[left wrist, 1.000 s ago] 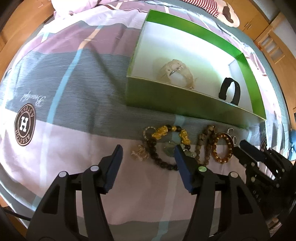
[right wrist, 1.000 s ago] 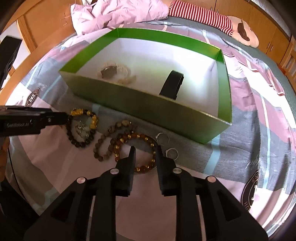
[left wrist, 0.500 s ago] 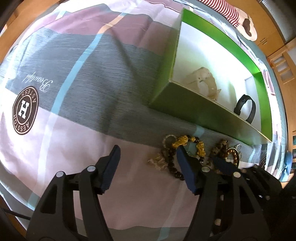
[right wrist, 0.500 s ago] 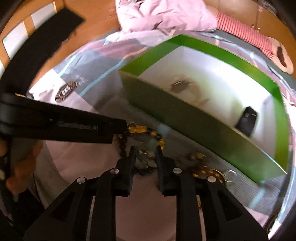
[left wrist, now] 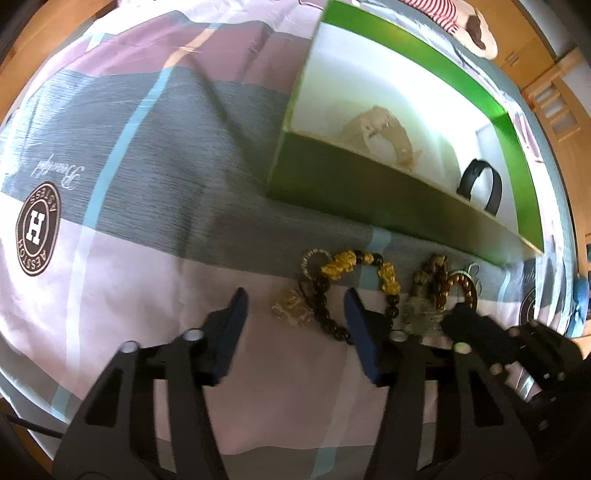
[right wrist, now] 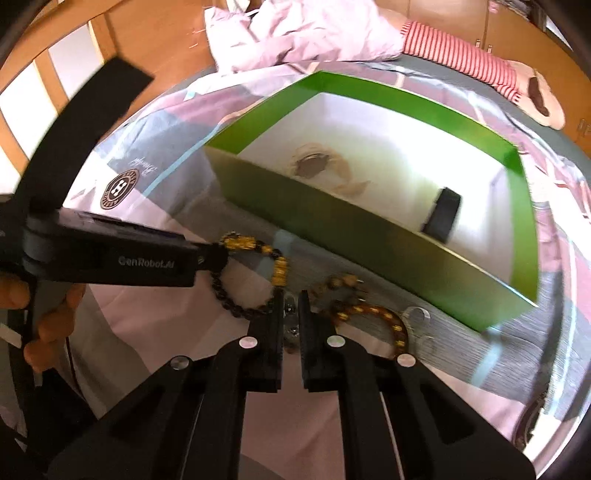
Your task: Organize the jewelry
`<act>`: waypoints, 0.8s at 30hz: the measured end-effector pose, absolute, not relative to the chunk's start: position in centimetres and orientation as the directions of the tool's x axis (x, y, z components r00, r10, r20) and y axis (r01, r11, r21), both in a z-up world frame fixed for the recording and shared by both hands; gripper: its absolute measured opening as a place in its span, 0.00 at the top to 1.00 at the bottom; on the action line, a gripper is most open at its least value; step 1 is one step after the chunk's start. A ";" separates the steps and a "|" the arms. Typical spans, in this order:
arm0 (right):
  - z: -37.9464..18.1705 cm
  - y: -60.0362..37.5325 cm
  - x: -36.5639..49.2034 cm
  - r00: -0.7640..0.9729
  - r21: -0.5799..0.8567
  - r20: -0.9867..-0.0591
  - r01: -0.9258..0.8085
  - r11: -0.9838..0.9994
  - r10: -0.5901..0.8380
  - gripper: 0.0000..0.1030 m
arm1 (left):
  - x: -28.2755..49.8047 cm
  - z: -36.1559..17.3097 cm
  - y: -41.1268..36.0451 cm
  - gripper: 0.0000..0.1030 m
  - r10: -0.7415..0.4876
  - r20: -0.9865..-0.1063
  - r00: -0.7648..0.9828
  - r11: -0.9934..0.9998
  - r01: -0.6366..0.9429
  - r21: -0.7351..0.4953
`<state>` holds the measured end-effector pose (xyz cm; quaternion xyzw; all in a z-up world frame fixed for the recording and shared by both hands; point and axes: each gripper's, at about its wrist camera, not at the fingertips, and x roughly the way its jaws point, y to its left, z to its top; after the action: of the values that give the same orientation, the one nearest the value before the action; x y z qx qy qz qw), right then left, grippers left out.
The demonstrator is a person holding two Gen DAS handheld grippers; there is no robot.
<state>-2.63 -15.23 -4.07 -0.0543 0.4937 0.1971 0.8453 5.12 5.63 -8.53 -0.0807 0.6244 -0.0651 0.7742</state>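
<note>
A green box (left wrist: 388, 199) (right wrist: 332, 221) with a white inside lies on the bedspread. It holds a pale watch (left wrist: 380, 136) and a black band (left wrist: 480, 184). In front of it lie a black-and-gold bead bracelet (left wrist: 354, 266) (right wrist: 258, 258), a brown bead bracelet (left wrist: 432, 273), an amber bead bracelet (right wrist: 376, 317), a pale crystal piece (left wrist: 291, 310) and small rings (right wrist: 417, 314). My left gripper (left wrist: 295, 306) is open over the crystal piece and black beads. My right gripper (right wrist: 291, 306) is nearly closed, low over a small silvery piece between its fingers; a grip is not clear.
The bedspread (left wrist: 129, 184) is pink and grey with round logos. A crumpled pink quilt (right wrist: 295, 33) and a striped pillow (right wrist: 461, 55) lie behind the box. Wooden furniture stands around the bed.
My right gripper has swung left from the amber bracelet to the middle of the jewelry, close beside my left gripper. My left gripper has shifted slightly and stays open.
</note>
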 end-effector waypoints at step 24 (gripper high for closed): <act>1.4 -17.9 -2.7 0.547 0.136 -0.773 -0.349 0.927 0.320 0.92 | 3.7 -2.5 5.5 0.76 -0.272 -0.906 0.324 0.962 0.088 -0.257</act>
<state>-2.74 -17.86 1.44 -0.0168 0.4361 0.1901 0.8794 3.71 5.48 -2.48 -0.0804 0.5706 -0.1113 0.8097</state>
